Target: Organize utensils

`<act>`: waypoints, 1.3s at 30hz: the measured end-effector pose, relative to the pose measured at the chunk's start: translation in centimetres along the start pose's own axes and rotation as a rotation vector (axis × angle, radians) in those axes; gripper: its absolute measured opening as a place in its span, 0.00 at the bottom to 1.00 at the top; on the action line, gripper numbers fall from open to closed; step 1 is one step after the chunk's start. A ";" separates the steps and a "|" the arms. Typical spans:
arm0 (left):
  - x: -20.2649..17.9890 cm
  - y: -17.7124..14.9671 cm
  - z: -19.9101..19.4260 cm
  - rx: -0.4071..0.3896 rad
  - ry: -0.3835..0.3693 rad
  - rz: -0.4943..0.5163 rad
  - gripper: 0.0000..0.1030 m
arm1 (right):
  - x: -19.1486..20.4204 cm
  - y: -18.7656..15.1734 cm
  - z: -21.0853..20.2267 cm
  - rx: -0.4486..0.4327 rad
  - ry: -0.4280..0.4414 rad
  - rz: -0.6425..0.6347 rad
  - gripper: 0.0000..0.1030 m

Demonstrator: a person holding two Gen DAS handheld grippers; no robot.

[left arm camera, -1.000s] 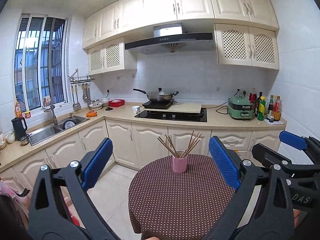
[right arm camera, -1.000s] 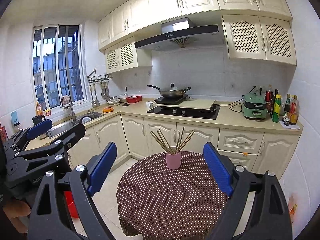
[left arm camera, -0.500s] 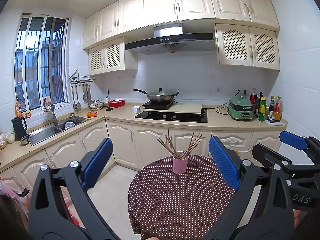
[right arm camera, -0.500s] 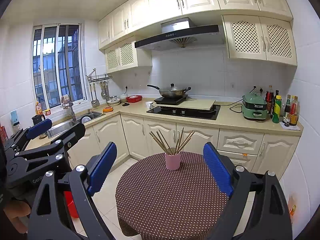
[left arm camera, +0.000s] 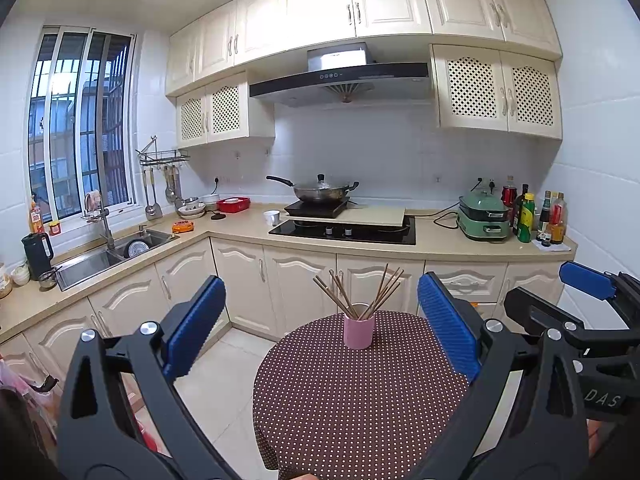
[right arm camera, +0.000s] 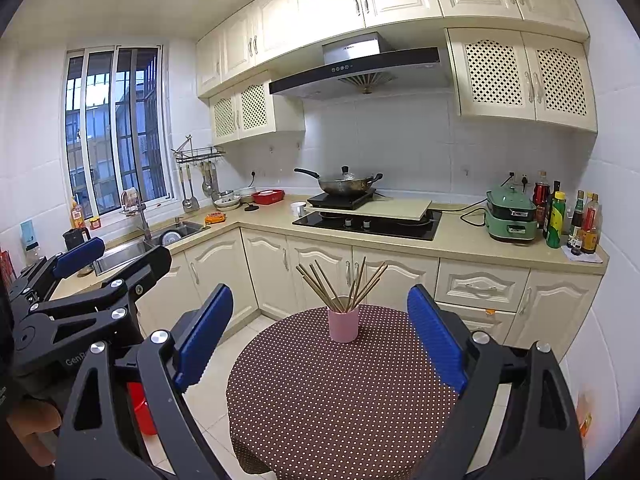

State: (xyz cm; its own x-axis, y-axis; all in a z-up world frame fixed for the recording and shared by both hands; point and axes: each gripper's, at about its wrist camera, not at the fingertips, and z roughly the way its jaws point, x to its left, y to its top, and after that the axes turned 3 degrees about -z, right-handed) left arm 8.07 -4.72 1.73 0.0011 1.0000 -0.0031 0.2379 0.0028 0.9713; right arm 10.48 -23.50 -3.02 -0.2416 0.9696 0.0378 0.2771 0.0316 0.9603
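Observation:
A pink cup (left arm camera: 359, 331) (right arm camera: 343, 325) stands at the far side of a round table (left arm camera: 360, 400) (right arm camera: 340, 400) with a brown dotted cloth. Several wooden chopsticks (left arm camera: 352, 294) (right arm camera: 340, 285) fan out of the cup. My left gripper (left arm camera: 320, 320) hangs open above the table's near side, well short of the cup, nothing between its blue pads. My right gripper (right arm camera: 320, 320) is open the same way, also empty and apart from the cup. Each gripper shows at the edge of the other's view.
Behind the table runs an L-shaped counter (left arm camera: 240, 228) with cabinets, a sink (left arm camera: 108, 256) at left, a hob with a wok (left arm camera: 320, 192), a green cooker (left arm camera: 484, 220) and bottles (left arm camera: 540, 216) at right. A red bucket (right arm camera: 142, 408) stands on the tiled floor left of the table.

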 end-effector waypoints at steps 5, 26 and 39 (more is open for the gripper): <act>0.0 -0.1 0.5 0.004 0.004 -0.003 0.92 | 0.0 0.0 0.2 0.002 0.003 -0.002 0.83; -0.6 0.0 1.2 -0.004 0.011 -0.008 0.92 | 0.0 0.2 0.4 -0.001 0.007 -0.013 0.83; -0.6 0.2 1.7 -0.004 0.017 -0.004 0.92 | 0.1 0.2 0.9 0.004 0.011 -0.012 0.83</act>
State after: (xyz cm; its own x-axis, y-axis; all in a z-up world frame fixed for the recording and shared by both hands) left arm 9.74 -5.27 1.56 -0.0167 0.9999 -0.0030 0.2336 0.0068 0.9723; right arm 11.39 -23.13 -3.05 -0.2555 0.9664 0.0290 0.2778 0.0447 0.9596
